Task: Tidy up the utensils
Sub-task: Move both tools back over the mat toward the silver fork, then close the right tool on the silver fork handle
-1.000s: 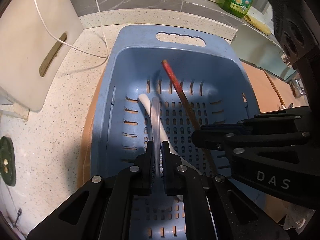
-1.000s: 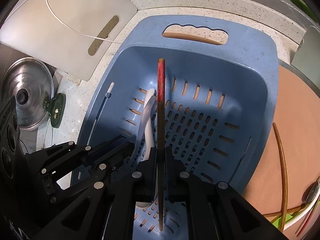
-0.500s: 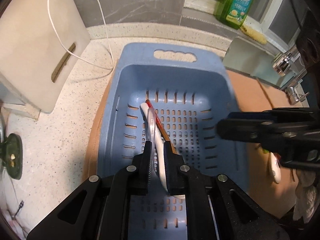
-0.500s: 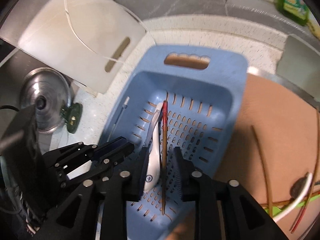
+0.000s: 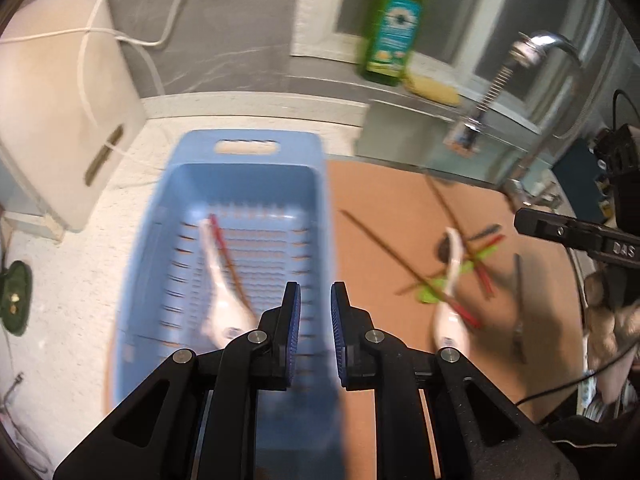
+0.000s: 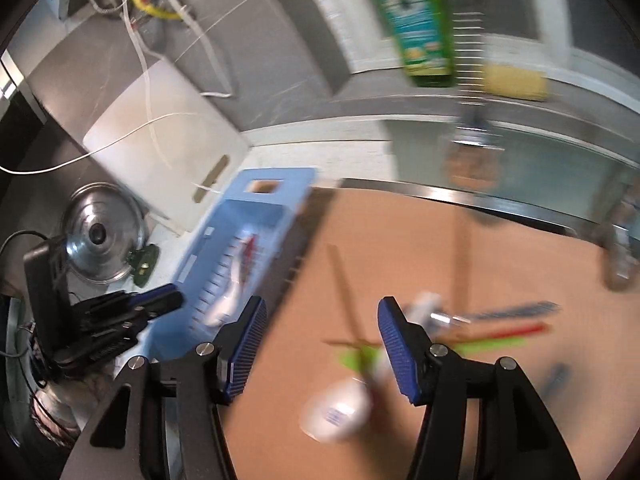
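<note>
A blue slotted basket (image 5: pixel 248 156) stands on the counter and also shows in the right wrist view (image 6: pixel 264 200). A white spoon (image 5: pixel 218 288) and a red-tipped chopstick (image 5: pixel 224 248) lie in it. My left gripper (image 5: pixel 314 312) is open and empty above the basket's right rim. My right gripper (image 6: pixel 320 340) is wide open and empty above a brown mat (image 6: pixel 520 264). On the mat lie a second white spoon (image 5: pixel 450 300), brown chopsticks (image 5: pixel 380 248) and red and green utensils (image 5: pixel 480 248), piled crosswise. Both views are blurred.
A white cutting board (image 5: pixel 60 128) leans at the left with a white cable over it. A green soap bottle (image 5: pixel 392 28), a yellow sponge (image 5: pixel 432 88) and a faucet (image 5: pixel 536 68) stand behind. A pot lid (image 6: pixel 104 236) is far left.
Both grippers let go of the spoon and chopstick, which now lie in the basket. Both opened, lifted away and swung right toward the mat.
</note>
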